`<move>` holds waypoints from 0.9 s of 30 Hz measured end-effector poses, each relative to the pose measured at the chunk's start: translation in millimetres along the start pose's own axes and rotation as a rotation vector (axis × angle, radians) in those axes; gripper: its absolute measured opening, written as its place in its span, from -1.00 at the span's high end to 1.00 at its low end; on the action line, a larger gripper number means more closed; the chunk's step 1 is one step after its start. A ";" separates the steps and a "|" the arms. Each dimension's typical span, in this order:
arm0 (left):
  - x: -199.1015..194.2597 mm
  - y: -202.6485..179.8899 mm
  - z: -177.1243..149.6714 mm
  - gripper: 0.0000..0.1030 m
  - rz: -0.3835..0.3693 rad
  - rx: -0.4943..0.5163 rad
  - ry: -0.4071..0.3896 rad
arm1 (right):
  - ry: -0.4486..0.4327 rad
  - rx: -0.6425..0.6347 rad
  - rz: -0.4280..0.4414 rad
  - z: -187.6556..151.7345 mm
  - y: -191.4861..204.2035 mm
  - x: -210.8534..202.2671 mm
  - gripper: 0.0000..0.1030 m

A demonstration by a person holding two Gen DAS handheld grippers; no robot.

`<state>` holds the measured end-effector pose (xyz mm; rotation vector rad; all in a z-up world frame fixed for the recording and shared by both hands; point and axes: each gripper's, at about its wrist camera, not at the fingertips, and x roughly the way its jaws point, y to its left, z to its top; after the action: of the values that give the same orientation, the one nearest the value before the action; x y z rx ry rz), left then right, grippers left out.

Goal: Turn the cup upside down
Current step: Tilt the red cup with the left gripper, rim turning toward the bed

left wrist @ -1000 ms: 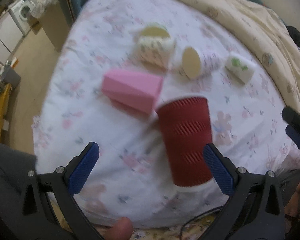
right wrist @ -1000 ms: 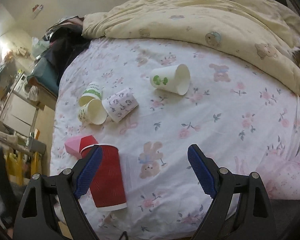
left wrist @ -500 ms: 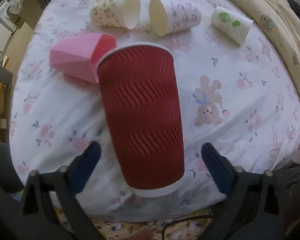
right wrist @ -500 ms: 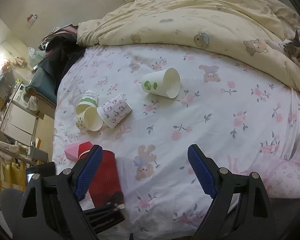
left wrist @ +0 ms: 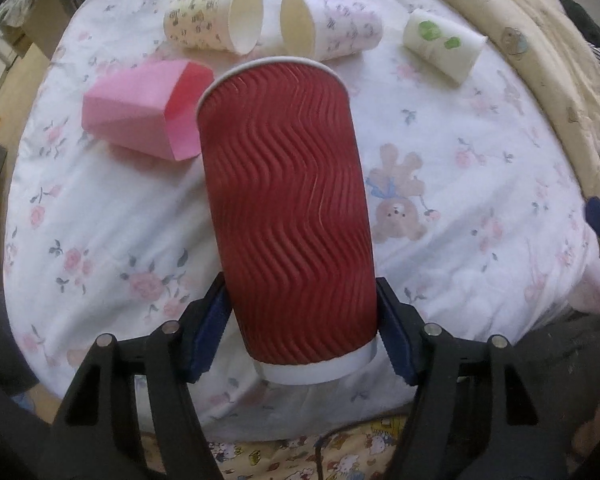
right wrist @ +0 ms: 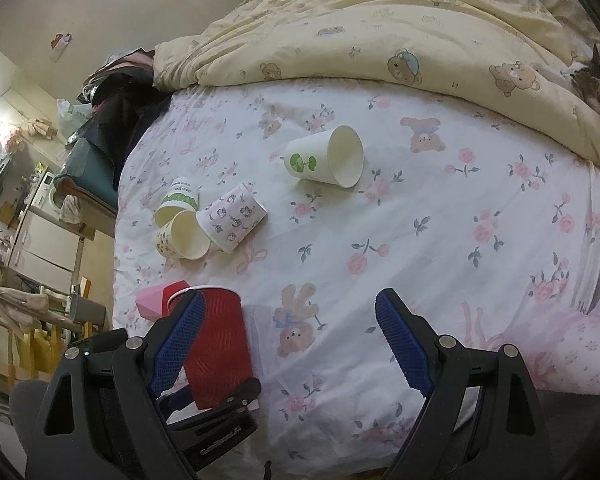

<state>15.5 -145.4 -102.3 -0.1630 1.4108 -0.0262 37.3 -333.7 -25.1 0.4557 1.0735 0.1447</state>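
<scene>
A tall red ribbed paper cup point(left wrist: 288, 208) lies along my left gripper's axis, rim away from the camera and white base toward it. My left gripper point(left wrist: 300, 332) is shut on the red cup near its base, blue pads pressed on both sides. The red cup also shows in the right wrist view point(right wrist: 216, 344), at the lower left, partly behind my right gripper's left finger. My right gripper point(right wrist: 288, 344) is open and empty above the floral bedsheet point(right wrist: 440, 240).
A pink folded paper cup point(left wrist: 140, 120) lies left of the red cup. Three paper cups lie on their sides farther back: one patterned yellow point(left wrist: 212, 24), one patterned lilac point(left wrist: 332, 28), one white with green dots point(left wrist: 444, 48). A cream duvet point(right wrist: 380, 28) is bunched at the back.
My left gripper has closed in around the red cup and shut on it near the base. The right gripper has stayed open and drawn back a little.
</scene>
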 end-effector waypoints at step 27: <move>-54.8 84.2 15.6 -0.27 -0.141 0.096 -0.136 | 0.028 -0.169 0.001 -9.0 42.5 20.7 -0.73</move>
<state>15.3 -54.4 -57.1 -0.1808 1.2573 -0.1957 43.8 -286.1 -27.4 0.3026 1.0785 0.2414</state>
